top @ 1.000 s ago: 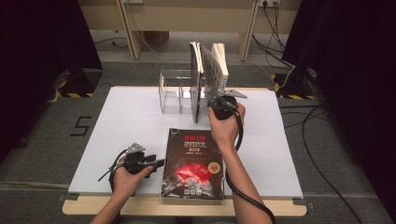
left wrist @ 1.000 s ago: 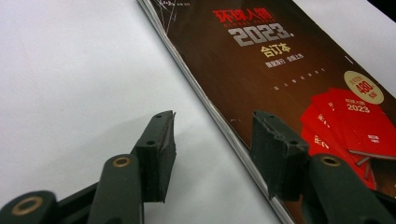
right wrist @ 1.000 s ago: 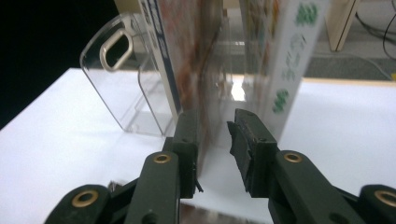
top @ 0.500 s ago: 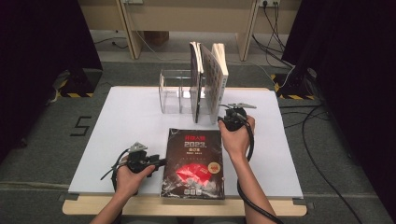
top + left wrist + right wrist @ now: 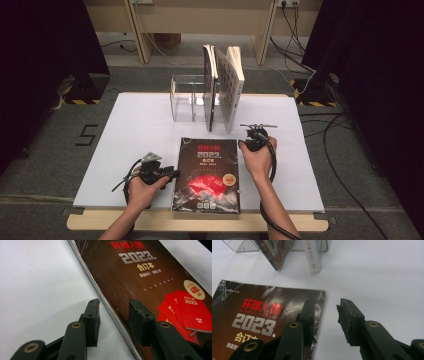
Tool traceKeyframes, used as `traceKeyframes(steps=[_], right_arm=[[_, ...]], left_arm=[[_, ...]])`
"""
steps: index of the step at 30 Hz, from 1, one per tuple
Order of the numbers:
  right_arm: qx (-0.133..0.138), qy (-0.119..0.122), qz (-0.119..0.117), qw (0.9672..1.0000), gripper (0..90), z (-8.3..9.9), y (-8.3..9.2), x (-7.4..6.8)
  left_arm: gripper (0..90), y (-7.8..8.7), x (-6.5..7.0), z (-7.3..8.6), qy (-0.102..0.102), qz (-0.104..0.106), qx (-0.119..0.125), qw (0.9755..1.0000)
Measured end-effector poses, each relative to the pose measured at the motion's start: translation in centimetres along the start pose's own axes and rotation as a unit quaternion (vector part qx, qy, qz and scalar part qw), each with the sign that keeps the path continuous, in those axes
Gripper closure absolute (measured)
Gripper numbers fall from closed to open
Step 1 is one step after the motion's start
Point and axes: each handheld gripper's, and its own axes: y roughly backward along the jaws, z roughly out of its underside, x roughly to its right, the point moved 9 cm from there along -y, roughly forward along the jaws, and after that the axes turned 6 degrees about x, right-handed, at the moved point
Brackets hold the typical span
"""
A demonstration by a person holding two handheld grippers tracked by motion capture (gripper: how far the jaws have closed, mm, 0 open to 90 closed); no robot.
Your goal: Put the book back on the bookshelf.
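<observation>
A dark magazine-like book (image 5: 207, 175) with red and white print and "2023" on its cover lies flat at the near middle of the white table (image 5: 135, 130). My left gripper (image 5: 172, 172) is at its left edge. In the left gripper view the jaws (image 5: 113, 312) have just been closing and straddle the spine of the book (image 5: 150, 277), one on the table and one over the cover, with a gap on both sides. My right gripper (image 5: 246, 141) is low at the book's far right corner. Its jaws (image 5: 325, 306) have just been opening, astride the right edge of the book (image 5: 262, 310), gripping nothing.
A clear plastic rack (image 5: 187, 100) stands at the back middle of the table. Two books (image 5: 222, 85) stand upright in it and lean to the right, close ahead of the right gripper as standing books (image 5: 312, 255). Cables trail off both grippers.
The right hand came down and toward me from beside the standing books to the flat book's far right corner. The left hand stayed at the book's left edge.
</observation>
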Motion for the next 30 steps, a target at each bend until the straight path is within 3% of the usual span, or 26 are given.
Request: traceKeyframes(steps=[10,30], right_arm=[[-0.013,-0.006,-0.003,0.9999,64.1,0.5,-0.7,0.6],[-0.044,-0.002,-0.034,0.9984,60.7,0.0,-3.5,0.5]], left_arm=[[62.2,-0.2,0.3,0.0,0.010,0.003,-0.001,0.9999],[64.4,-0.8,0.9,-0.2,-0.007,0.002,-0.011,0.9999]])
